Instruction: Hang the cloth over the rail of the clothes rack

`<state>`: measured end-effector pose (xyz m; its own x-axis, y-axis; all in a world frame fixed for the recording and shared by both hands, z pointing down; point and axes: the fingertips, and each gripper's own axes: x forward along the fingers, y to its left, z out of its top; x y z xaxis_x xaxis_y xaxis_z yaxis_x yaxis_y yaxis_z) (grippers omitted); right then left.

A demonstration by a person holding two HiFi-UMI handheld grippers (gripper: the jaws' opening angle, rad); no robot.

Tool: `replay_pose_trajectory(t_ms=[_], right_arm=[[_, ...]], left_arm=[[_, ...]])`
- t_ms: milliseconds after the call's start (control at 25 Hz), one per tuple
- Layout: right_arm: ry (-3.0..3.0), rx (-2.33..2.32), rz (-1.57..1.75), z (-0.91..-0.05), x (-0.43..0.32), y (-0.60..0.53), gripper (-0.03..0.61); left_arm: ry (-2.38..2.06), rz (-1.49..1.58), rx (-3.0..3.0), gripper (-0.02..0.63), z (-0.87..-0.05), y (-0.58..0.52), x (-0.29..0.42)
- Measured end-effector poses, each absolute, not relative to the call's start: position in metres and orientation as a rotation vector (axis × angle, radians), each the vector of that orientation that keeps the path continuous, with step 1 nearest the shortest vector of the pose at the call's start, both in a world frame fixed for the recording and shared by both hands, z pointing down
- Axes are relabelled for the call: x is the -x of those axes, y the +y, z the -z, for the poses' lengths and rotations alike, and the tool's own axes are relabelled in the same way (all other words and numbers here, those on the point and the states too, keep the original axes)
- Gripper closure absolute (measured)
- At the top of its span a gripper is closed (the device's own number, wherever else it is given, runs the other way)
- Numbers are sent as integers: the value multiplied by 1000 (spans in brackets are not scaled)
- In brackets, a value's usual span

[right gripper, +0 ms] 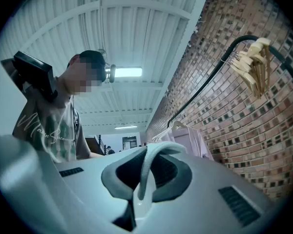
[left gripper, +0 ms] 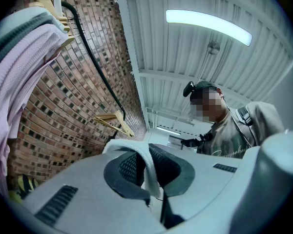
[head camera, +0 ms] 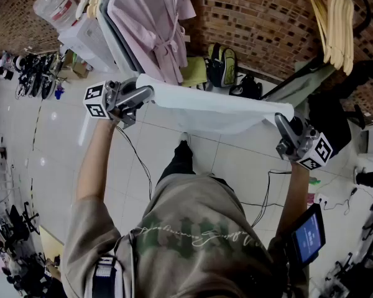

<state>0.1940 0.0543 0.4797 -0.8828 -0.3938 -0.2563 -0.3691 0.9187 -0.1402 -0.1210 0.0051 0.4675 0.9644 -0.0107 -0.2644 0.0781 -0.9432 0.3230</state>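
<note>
A white cloth (head camera: 211,110) is stretched level between my two grippers, in front of my chest. My left gripper (head camera: 146,93) is shut on the cloth's left corner, and my right gripper (head camera: 278,118) is shut on its right corner. In the left gripper view a white fold of cloth (left gripper: 147,167) is pinched between the dark pads of that gripper (left gripper: 149,182). The right gripper view shows the same: a strip of cloth (right gripper: 149,167) clamped in the right gripper (right gripper: 141,182). The rack's black rail (left gripper: 90,52) (right gripper: 205,84) runs along the brick wall, above and beyond the cloth.
A pink robe (head camera: 155,23) hangs on the rail at the left, with grey garments beside it. Wooden hangers (head camera: 336,17) hang at the right end. Bags (head camera: 222,64) stand against the brick wall. Cables (head camera: 140,160) trail on the white floor tiles.
</note>
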Motion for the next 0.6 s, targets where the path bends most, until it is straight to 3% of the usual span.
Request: replay_pose_trajectory(t_ms=[200, 600], right_arm=[[2818, 627, 164, -474, -179, 23, 560], [2673, 669, 143, -413, -165, -54, 561]], left_arm=[[61, 398, -2757, 597, -469, -21, 136], [93, 428, -2761, 597, -391, -118, 150]])
